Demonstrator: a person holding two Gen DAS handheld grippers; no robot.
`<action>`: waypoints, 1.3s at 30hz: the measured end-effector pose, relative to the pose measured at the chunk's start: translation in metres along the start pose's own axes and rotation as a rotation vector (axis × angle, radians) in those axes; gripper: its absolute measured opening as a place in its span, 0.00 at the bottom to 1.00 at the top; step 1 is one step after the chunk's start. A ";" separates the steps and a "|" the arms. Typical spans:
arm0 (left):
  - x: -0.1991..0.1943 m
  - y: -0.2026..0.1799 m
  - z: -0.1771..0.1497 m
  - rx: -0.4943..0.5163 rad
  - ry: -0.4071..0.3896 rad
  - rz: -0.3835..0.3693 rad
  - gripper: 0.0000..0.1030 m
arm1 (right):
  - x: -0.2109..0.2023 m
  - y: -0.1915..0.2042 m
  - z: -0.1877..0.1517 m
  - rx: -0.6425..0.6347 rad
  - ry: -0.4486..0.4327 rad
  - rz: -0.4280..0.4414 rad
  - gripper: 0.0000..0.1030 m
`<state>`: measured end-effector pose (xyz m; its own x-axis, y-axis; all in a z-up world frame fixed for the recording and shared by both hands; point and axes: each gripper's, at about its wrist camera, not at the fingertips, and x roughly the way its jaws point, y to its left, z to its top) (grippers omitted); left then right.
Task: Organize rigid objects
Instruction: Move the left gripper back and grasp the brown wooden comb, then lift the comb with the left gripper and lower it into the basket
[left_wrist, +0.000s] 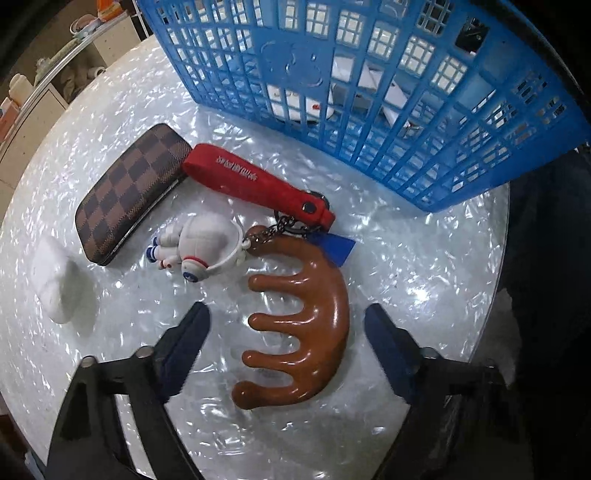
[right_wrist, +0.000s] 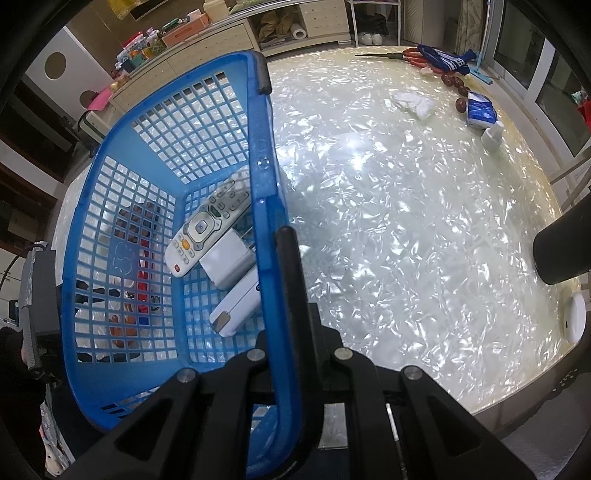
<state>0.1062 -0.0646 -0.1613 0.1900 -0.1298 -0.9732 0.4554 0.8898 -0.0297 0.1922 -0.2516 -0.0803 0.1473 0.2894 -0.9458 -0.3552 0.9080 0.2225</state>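
A brown wooden comb (left_wrist: 317, 321) with thick rounded teeth lies on the pearly white table (left_wrist: 424, 288). My left gripper (left_wrist: 286, 314) points down over it, open, one blue finger on each side of the comb, pads apart from it. A chain joins a red strap keychain (left_wrist: 255, 181) to a white astronaut figure (left_wrist: 199, 247) just beyond. A brown checkered case (left_wrist: 129, 195) lies to their left. My right gripper (right_wrist: 277, 236) is shut on the near rim of the blue basket (right_wrist: 264, 155), which holds a remote control (right_wrist: 207, 229) and white chargers (right_wrist: 229, 262).
A white block (left_wrist: 55, 280) rests on the left of the table. The basket wall (left_wrist: 369, 92) rises right behind the keychain. Far across the table lie red scissors (right_wrist: 413, 55), a blue glove (right_wrist: 443, 61), a tissue pack (right_wrist: 480, 112) and a white cloth (right_wrist: 413, 103). A black cylinder (right_wrist: 561, 251) juts in at right.
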 end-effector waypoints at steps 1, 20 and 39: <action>0.000 -0.001 0.000 0.006 0.000 0.000 0.80 | 0.000 0.000 0.000 0.001 0.001 0.000 0.07; -0.025 -0.010 -0.032 -0.070 -0.052 -0.004 0.54 | 0.002 0.004 -0.003 0.004 0.001 -0.002 0.07; -0.093 -0.001 -0.058 -0.151 -0.167 0.002 0.54 | -0.004 0.002 -0.002 0.003 -0.011 -0.001 0.07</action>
<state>0.0377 -0.0283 -0.0838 0.3383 -0.1875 -0.9222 0.3222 0.9438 -0.0737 0.1885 -0.2513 -0.0769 0.1576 0.2919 -0.9434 -0.3521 0.9091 0.2225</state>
